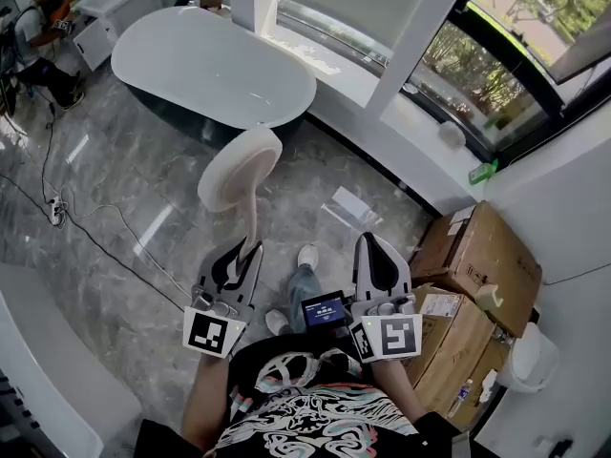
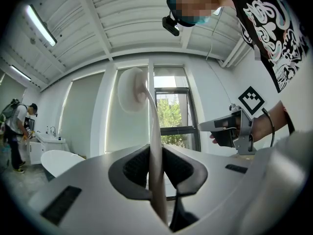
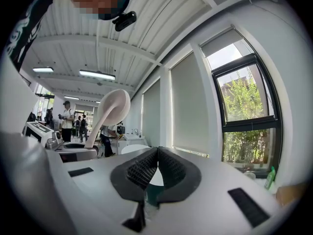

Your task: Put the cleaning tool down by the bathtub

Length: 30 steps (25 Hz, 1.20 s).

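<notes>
The cleaning tool (image 1: 239, 170) is a cream brush with a round head on a thin handle. My left gripper (image 1: 250, 243) is shut on that handle and holds the tool upright, head uppermost. In the left gripper view the handle (image 2: 155, 160) runs up between the two pads to the round head (image 2: 131, 90). The white oval bathtub (image 1: 212, 65) stands beyond the tool's head, farther along the marble floor. My right gripper (image 1: 374, 239) is held level beside the left one, shut with nothing between its pads (image 3: 157, 168). The tool's head (image 3: 114, 108) shows at its left.
Stacked cardboard boxes (image 1: 477, 284) stand close on the right by the wall. A low window ledge (image 1: 382, 93) runs behind the tub. Cables (image 1: 76, 219) trail over the floor at left. A person (image 1: 38, 36) sits by a white vanity (image 1: 115, 3) at far left.
</notes>
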Each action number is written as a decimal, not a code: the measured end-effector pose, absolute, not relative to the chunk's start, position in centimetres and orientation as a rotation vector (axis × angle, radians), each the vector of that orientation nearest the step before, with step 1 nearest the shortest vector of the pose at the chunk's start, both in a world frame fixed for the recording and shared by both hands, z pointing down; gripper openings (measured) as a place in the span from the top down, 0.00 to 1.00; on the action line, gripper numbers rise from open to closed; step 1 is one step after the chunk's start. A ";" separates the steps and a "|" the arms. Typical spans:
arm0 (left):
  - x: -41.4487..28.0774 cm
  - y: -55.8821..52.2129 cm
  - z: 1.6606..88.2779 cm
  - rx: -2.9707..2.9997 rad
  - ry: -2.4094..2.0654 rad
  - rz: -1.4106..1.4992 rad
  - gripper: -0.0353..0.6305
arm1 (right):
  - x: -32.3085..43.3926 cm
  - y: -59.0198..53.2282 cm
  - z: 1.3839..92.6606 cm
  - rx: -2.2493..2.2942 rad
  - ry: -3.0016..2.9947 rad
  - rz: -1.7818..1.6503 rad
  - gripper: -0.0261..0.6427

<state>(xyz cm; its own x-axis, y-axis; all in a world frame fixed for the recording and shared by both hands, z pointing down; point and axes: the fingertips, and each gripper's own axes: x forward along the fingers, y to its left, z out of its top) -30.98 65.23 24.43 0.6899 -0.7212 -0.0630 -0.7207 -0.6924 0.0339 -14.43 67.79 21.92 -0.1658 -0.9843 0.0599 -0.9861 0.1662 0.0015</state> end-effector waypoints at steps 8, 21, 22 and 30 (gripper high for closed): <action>-29.0 58.3 25.0 2.865 -1.212 -0.112 0.84 | -12.9 60.5 22.8 1.988 -2.377 0.089 0.92; -23.0 43.2 24.1 2.885 -1.228 -0.046 0.84 | -6.8 45.4 22.4 1.948 -2.385 0.112 0.92; -22.4 42.2 24.0 2.875 -1.233 -0.048 0.84 | -6.2 44.5 22.4 1.951 -2.384 0.116 0.92; -17.5 36.0 24.0 2.894 -1.240 -0.042 0.84 | -1.1 38.7 22.2 1.967 -2.392 0.107 0.92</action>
